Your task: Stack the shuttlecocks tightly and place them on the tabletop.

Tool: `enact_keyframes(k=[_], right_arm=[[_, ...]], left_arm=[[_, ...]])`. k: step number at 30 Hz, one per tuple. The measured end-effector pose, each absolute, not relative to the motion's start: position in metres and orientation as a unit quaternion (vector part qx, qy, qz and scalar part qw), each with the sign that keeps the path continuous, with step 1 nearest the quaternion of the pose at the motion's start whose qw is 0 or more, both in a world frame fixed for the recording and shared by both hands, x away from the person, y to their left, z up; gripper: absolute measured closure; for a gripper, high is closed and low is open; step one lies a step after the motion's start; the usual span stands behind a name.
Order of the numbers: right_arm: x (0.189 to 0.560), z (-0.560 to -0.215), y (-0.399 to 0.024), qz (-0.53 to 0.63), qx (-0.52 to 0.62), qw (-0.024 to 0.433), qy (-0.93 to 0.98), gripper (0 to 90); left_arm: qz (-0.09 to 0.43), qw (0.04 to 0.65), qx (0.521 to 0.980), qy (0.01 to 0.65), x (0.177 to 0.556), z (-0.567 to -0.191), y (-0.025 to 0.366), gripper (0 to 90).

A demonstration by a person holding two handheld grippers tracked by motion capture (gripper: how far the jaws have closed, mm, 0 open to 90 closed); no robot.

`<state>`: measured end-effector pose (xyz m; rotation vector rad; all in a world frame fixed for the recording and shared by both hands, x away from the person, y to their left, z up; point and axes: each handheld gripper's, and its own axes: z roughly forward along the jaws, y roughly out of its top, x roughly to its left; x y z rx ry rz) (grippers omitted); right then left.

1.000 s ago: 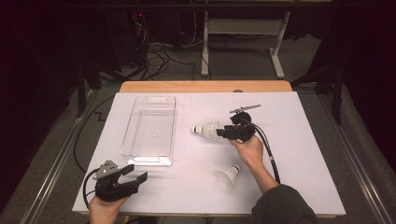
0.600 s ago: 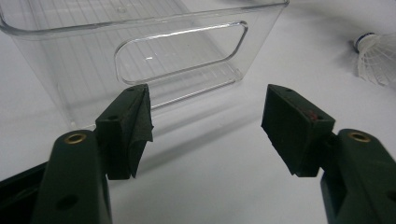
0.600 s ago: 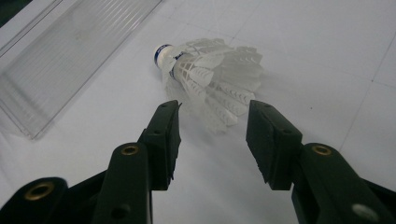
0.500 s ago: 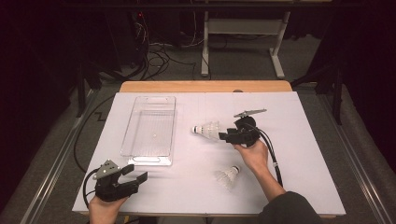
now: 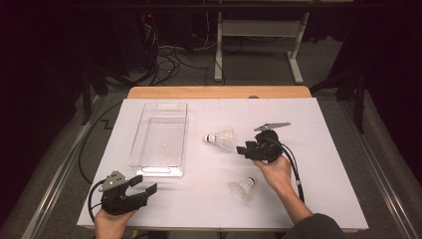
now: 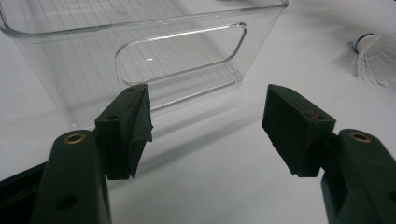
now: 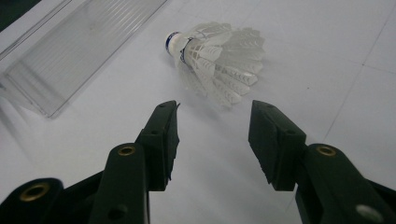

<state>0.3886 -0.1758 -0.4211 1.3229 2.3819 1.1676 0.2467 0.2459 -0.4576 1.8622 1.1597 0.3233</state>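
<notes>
A clear, glossy plastic bin (image 5: 160, 140) with a ribbed floor sits on a matt white tabletop (image 5: 318, 129) edged in pale wood, beside white feathered shuttlecocks (image 7: 217, 63) and matt black plastic fingers (image 7: 275, 140) with brass-coloured rivets.

Bright overhead light on the white table (image 5: 318, 199), dark surroundings, slightly soft focus.

**Open sheet around 2 shuttlecocks, bin walls on the left**

Bare white table (image 5: 308, 199) surrounds both shuttlecocks. The far shuttlecock (image 5: 221, 138) lies just ahead of the right gripper (image 5: 242, 149), nothing between them. The near shuttlecock (image 5: 242, 187) sits beside that hand. The clear bin (image 5: 160, 139) blocks passage directly ahead of the left gripper (image 5: 144, 183).
</notes>
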Motion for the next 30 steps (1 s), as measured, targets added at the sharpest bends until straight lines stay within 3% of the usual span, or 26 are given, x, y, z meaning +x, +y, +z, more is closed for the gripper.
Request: enact_keyframes(k=[30], right_arm=[[0.355, -0.419, -0.191, 0.391, 0.440, 0.080, 0.805, 55.6]], left_arm=[[0.131, 0.449, 0.748, 0.471, 0.247, -0.457, 0.248, 33.5]])
